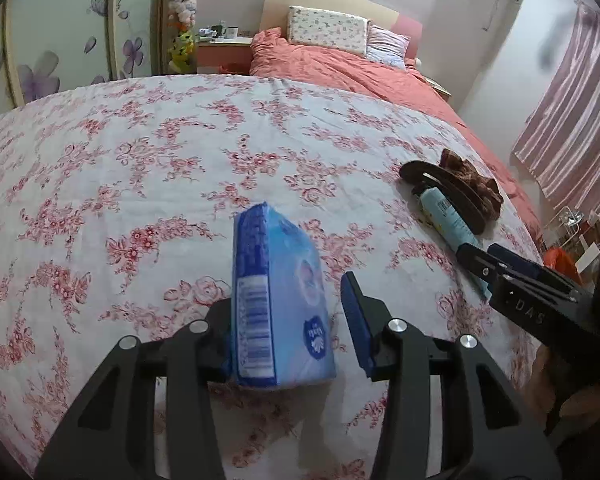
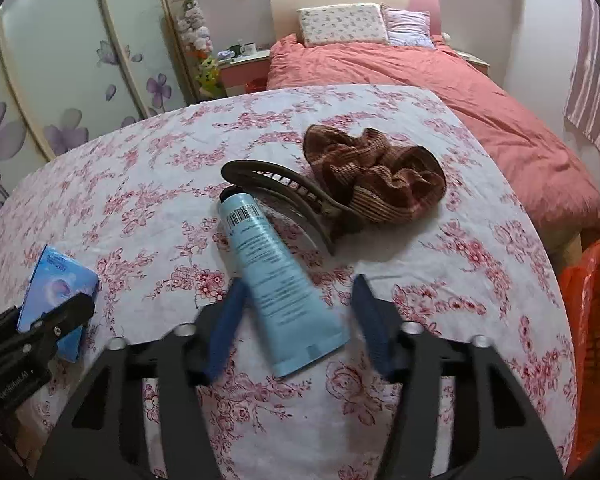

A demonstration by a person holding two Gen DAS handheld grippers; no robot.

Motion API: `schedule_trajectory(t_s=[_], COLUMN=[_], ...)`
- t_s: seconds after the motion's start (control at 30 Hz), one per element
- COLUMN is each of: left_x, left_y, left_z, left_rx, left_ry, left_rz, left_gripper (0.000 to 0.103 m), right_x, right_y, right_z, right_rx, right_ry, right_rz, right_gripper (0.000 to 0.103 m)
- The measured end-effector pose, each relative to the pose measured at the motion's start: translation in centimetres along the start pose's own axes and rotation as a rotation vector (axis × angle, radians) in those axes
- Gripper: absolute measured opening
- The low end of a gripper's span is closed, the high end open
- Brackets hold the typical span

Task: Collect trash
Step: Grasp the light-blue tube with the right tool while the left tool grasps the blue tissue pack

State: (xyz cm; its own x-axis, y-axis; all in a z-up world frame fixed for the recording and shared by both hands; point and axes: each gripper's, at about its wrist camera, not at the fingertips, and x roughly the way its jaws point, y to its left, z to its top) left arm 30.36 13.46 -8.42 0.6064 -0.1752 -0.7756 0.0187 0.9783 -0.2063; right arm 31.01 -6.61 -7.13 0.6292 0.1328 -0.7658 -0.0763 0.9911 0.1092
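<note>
A blue tissue pack stands on edge on the floral cloth between the fingers of my left gripper. The left pad touches it; the right pad stands apart, so the jaws are open. It also shows in the right wrist view. A light blue tube lies on the cloth between the open fingers of my right gripper, touching neither pad clearly. In the left wrist view the tube lies at the right, with the right gripper over its end.
A dark hair clip and a crumpled brown cloth lie just beyond the tube. An orange bag hangs at the right edge of the surface. A bed with a coral duvet stands behind.
</note>
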Motion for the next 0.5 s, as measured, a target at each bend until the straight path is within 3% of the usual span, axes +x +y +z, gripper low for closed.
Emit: schedule_trajectory(t_s=[0.17, 0.3, 0.37, 0.5], left_x=[0.2, 0.2, 0.2, 0.1], left_y=[0.4, 0.1, -0.1, -0.1], left_z=[0.5, 0.4, 0.2, -0.1], left_rx=[-0.009, 0.008, 0.024, 0.035], left_ry=[-0.001, -0.004, -0.003, -0.001], left_rz=[0.017, 0.040, 0.054, 0.073], left_gripper=[0.048, 0.059, 0.062, 0.067], right_x=[-0.9, -2.2, -2.1, -1.5], right_y=[-0.6, -1.3, -1.5, -1.1], right_z=[-0.9, -2.0, -2.1, -1.6], right_rx=[0.006, 0.022, 0.039, 0.040], right_ry=[0.000, 0.009, 0.014, 0.010], right_rz=[0.006, 0.000, 0.006, -0.001], right_gripper=[0.039, 0.040, 0.049, 0.052])
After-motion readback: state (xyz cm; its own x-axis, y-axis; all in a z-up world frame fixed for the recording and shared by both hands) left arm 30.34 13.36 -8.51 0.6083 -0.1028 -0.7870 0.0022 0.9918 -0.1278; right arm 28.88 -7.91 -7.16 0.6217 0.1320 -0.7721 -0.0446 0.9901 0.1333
